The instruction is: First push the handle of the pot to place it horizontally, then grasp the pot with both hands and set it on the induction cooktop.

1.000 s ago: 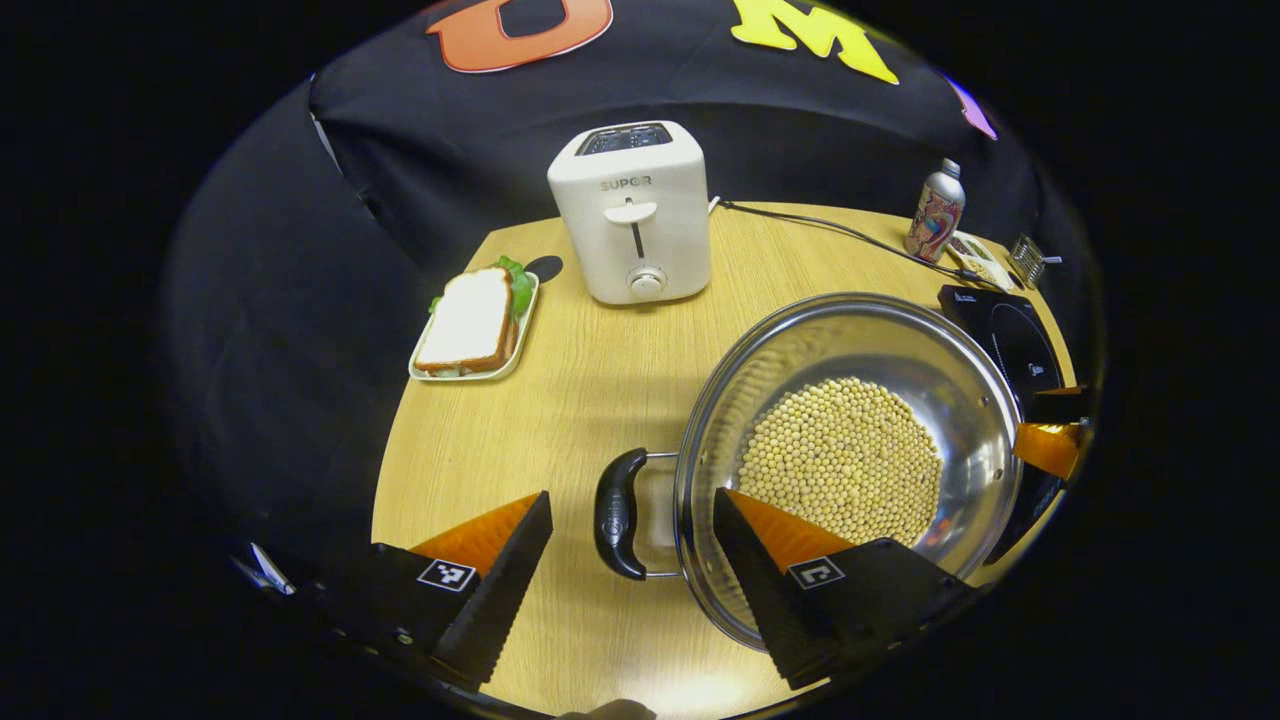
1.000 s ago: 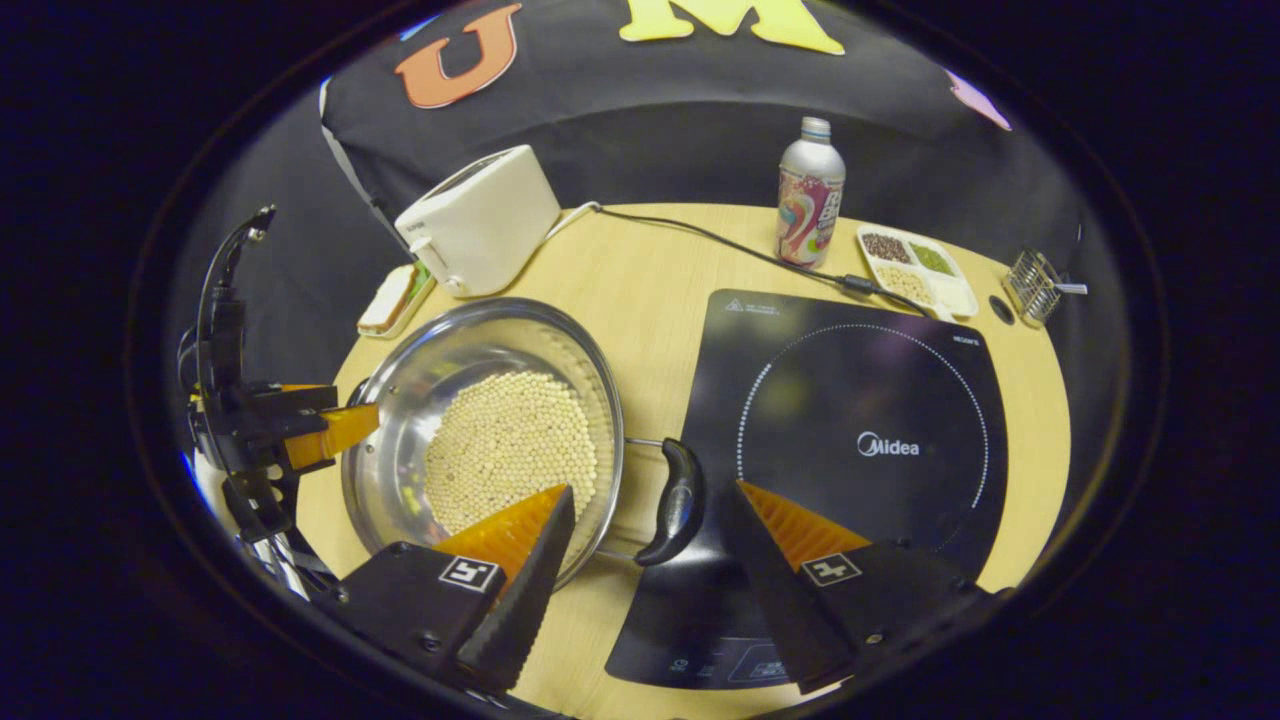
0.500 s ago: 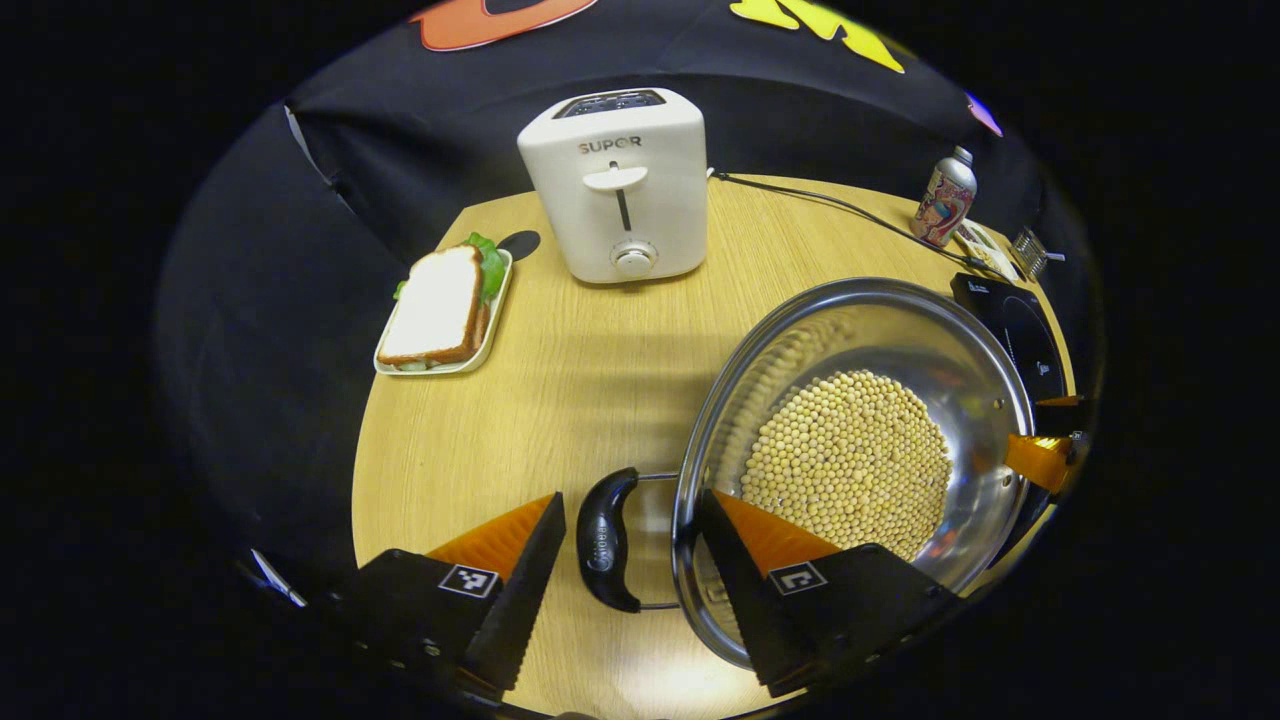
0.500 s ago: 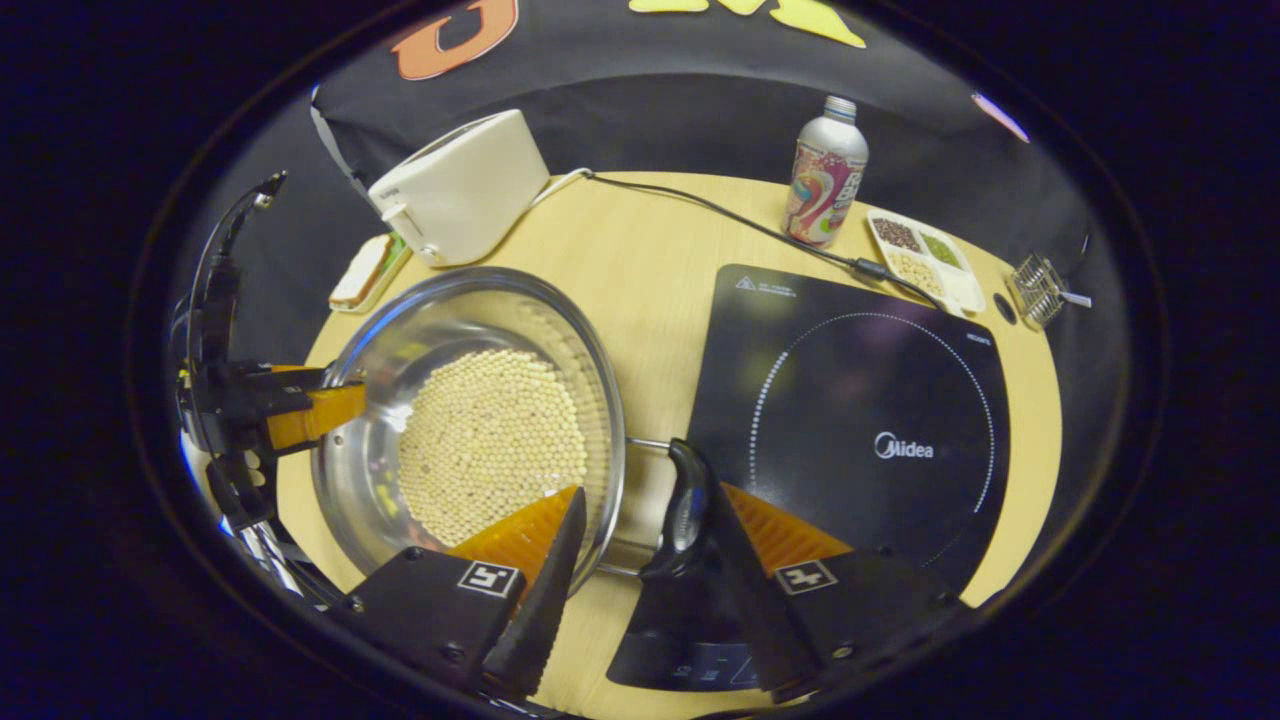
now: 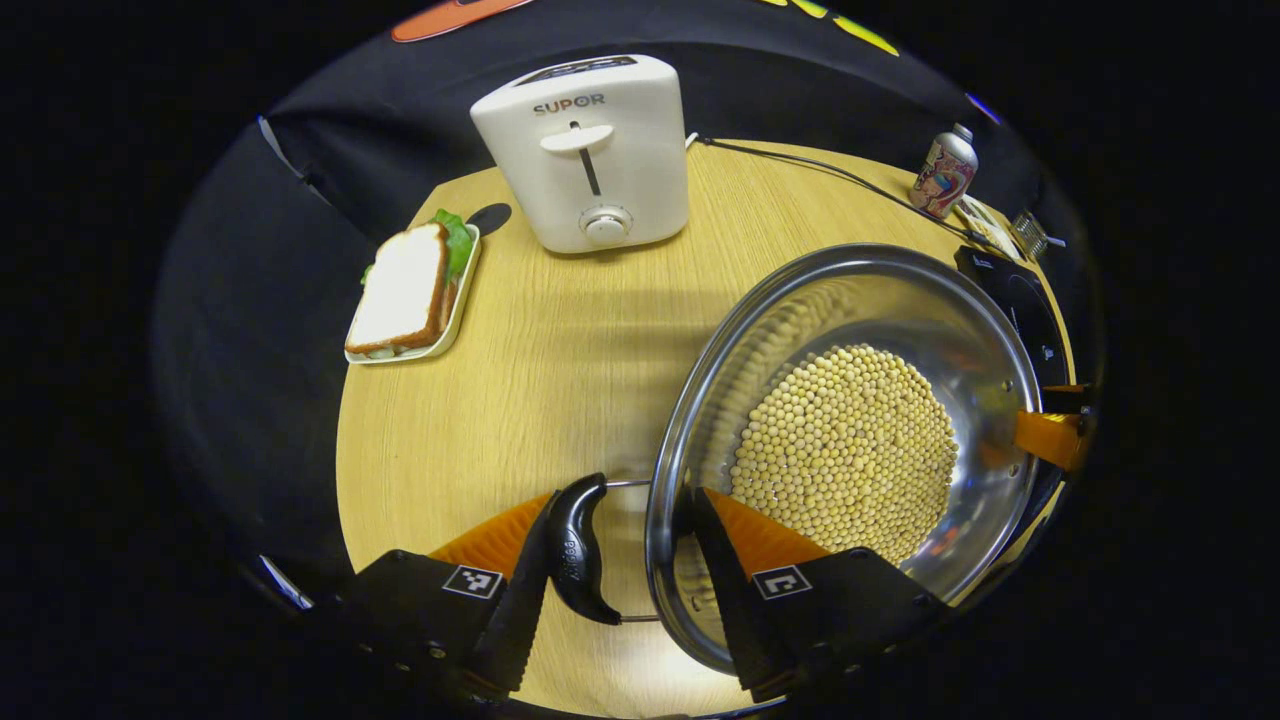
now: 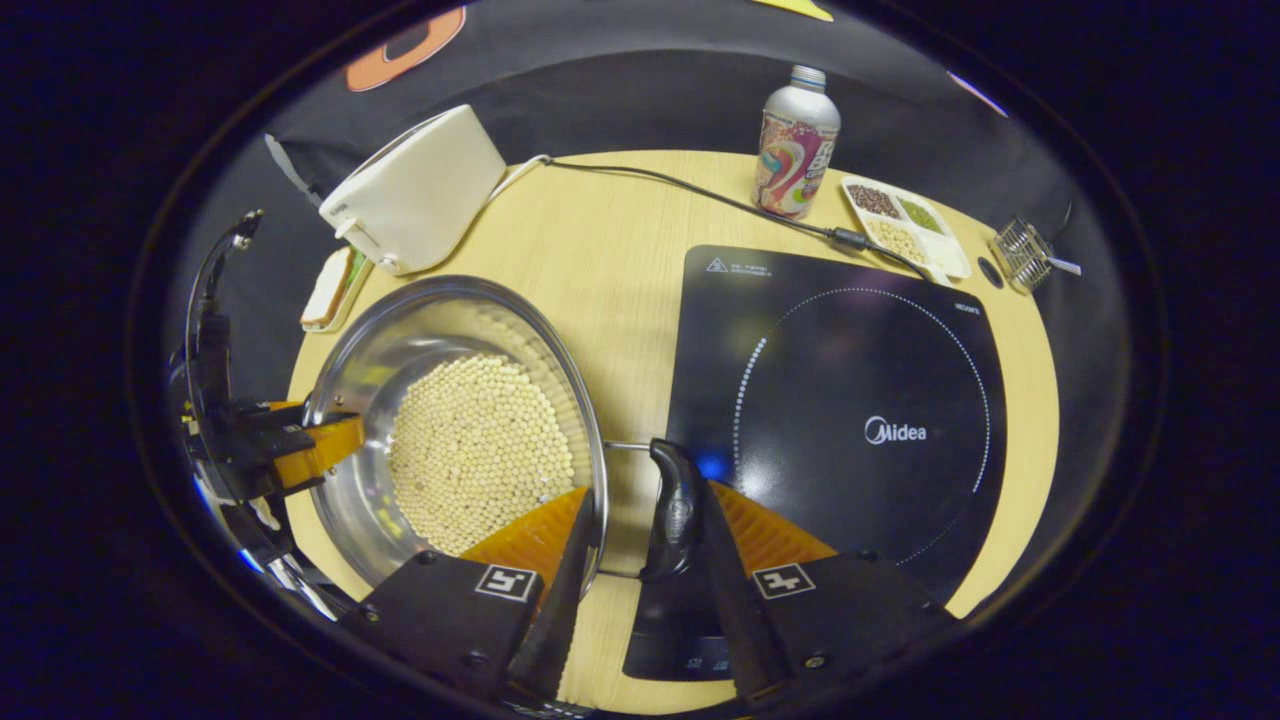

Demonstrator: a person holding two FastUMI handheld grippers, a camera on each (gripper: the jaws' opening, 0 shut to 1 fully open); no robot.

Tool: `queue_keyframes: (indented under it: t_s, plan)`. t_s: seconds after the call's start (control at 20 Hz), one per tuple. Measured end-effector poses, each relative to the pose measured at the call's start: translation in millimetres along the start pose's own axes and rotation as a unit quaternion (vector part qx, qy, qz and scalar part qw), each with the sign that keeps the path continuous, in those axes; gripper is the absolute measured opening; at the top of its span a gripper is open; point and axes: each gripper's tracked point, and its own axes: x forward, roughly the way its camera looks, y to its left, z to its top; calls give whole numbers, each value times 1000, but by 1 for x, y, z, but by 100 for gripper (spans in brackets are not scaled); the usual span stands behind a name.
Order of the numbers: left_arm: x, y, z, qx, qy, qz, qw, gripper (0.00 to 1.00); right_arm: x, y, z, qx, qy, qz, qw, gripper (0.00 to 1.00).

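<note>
- Stainless steel is being shown in the wide, shallow pot [image 5: 850,440], which is resting on the wooden table [image 5: 520,370] and is partly filled with small round pale beans [image 5: 850,450].
- Each black curved handle is being straddled by a tool: the left tool [image 5: 615,560] is spread around the left handle [image 5: 575,550], one finger outside it and one over the rim.
- The right tool [image 6: 640,560] is likewise parted around the right handle [image 6: 675,510]; neither handle is being squeezed yet, as far as can be judged.
- The flat, glossy black induction cooktop [image 6: 850,420] is lying just beside the pot on the right tool's side, so the lift is being set up as a sideways carry toward it.
</note>
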Motion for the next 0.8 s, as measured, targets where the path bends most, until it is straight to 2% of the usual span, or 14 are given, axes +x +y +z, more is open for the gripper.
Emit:
queue_keyframes:
  t_s: [0.05,0.1,0.2,0.25,0.3,0.45,0.55,0.6,0.65,0.7,0.75,0.8]
  plan:
    - [-1,0,0,-8,2,-6,1000,75,1,0,-1,-6,-4,2,1000,61]
    - [-1,-1,0,-14,4,-12,1000,76,0,-1,-1,-6,-9,4,1000,64]
    - [1,-2,-2,-21,3,-15,1000,72,1,0,0,-6,-21,7,1000,62]
    - [2,-1,-1,-21,3,-16,1000,82,1,0,0,-9,-25,9,1000,59]
    - [3,-2,-2,-21,3,-18,1000,70,1,0,0,-11,-28,11,1000,59]
    - [-2,-3,-6,-34,10,-21,999,65,0,1,0,-4,-27,15,1000,58]
    - [-9,0,-2,-38,6,-20,999,65,-1,2,-3,1,-23,21,1000,53]
    - [-16,1,3,-35,0,-20,999,73,-3,3,-3,5,-27,28,999,55]
    - [-17,1,3,-32,-7,-19,999,62,-6,6,-2,5,-34,34,999,53]
    - [-21,1,3,-30,-9,-20,999,53,-12,8,0,1,-40,37,999,55]
    - [-22,1,0,-30,-14,-21,999,62,-17,10,3,-2,-48,40,998,55]
    - [-25,1,0,-33,-20,-22,999,62,-23,11,6,-5,-56,43,997,53]
